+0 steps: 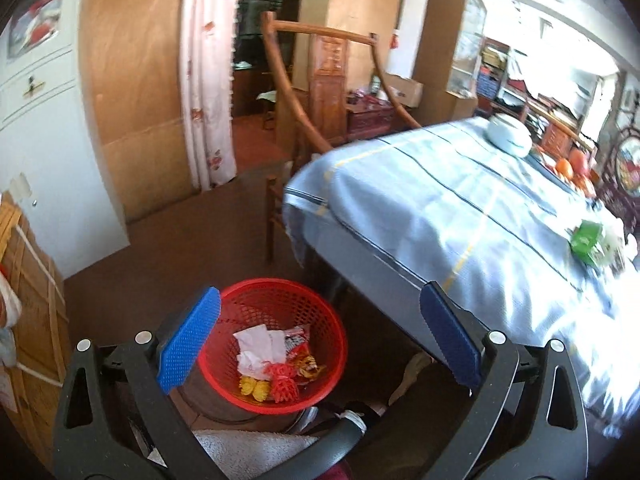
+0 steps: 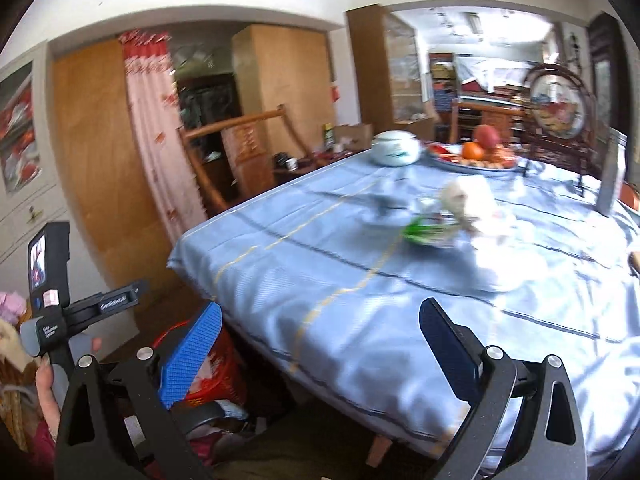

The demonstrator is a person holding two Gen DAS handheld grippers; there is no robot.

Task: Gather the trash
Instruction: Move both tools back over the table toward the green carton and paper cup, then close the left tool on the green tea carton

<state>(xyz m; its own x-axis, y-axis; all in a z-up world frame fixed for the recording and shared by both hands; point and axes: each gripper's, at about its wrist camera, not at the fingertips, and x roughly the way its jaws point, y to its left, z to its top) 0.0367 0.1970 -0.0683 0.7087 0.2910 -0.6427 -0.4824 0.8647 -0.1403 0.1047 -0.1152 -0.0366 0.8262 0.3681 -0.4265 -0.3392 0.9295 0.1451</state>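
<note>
A red mesh basket (image 1: 320, 312) stands on the brown floor beside the table and holds crumpled white paper (image 1: 258, 346), snack wrappers and yellow and red scraps. My left gripper (image 1: 320, 340) hangs open above the basket with nothing between its blue pads. On the blue tablecloth (image 2: 340, 264) lie a green wrapper (image 2: 426, 230) and crumpled white tissue (image 2: 470, 200), both blurred. The same green wrapper (image 1: 586, 240) shows at the right in the left wrist view. My right gripper (image 2: 320, 344) is open and empty over the table's near corner, well short of that litter.
A white lidded pot (image 2: 396, 148) and a fruit plate (image 2: 476, 160) sit at the table's far end. A wooden chair (image 1: 316, 92) stands by the far corner. A wooden crate (image 1: 28, 300) is on the left. A hand holds the left gripper's handle (image 2: 48, 344).
</note>
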